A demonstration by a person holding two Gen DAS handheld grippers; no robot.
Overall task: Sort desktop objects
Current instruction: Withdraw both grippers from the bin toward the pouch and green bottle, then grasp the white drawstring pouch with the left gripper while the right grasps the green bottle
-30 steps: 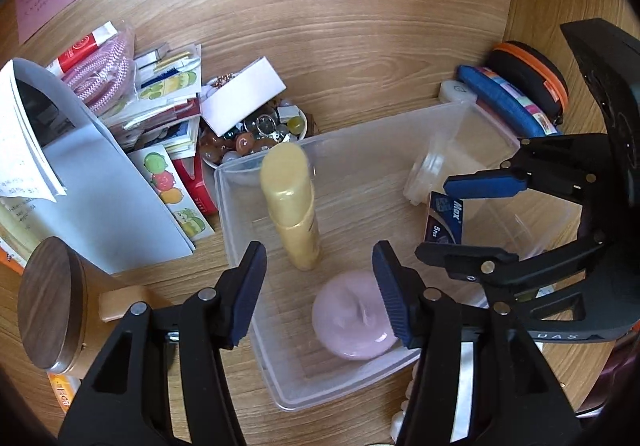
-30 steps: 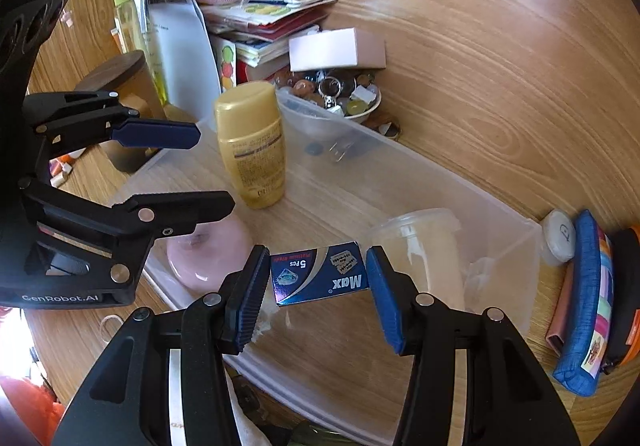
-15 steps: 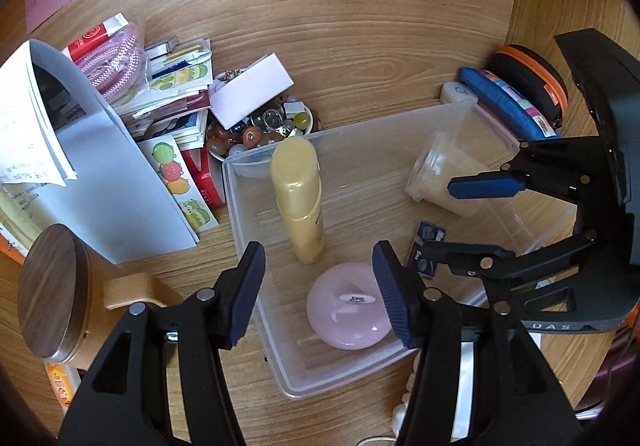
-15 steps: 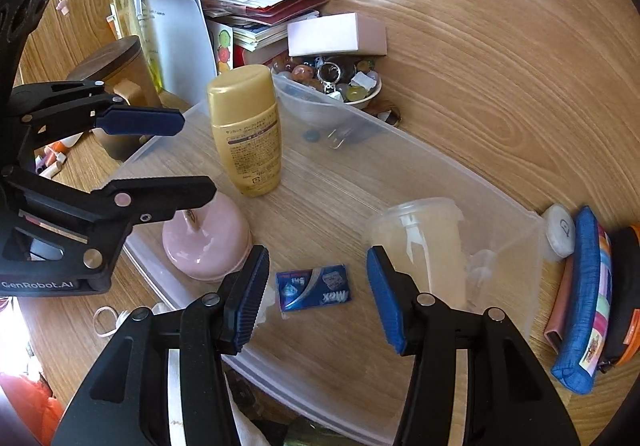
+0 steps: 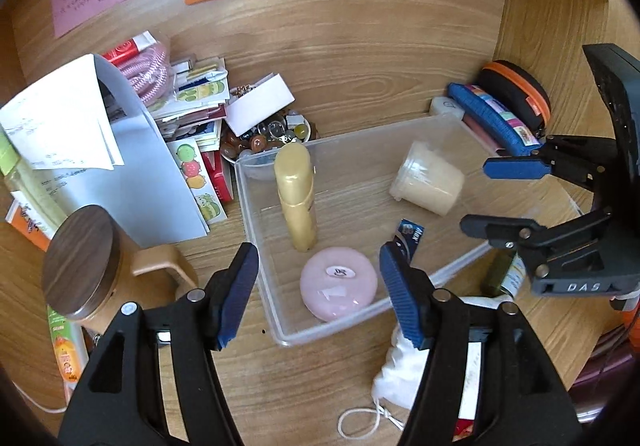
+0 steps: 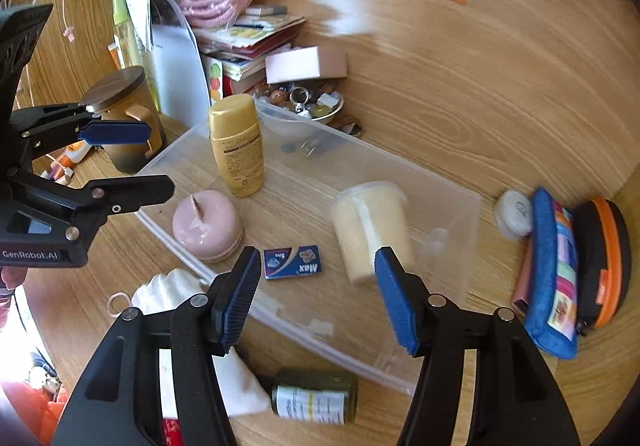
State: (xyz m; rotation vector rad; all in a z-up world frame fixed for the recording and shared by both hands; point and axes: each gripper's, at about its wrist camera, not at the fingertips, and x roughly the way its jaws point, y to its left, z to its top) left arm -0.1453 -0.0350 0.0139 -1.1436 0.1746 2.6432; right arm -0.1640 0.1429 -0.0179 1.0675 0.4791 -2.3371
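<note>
Both grippers hung over the clear plastic bin with nothing in them. The right gripper had just been opening, its jaws apart above the small blue Max box, which lay flat on the bin's floor. The left gripper had likewise just widened, its jaws spread over the pink round case. Also in the bin, a yellow bottle stood upright, and a pale lidded cup was near the box.
</note>
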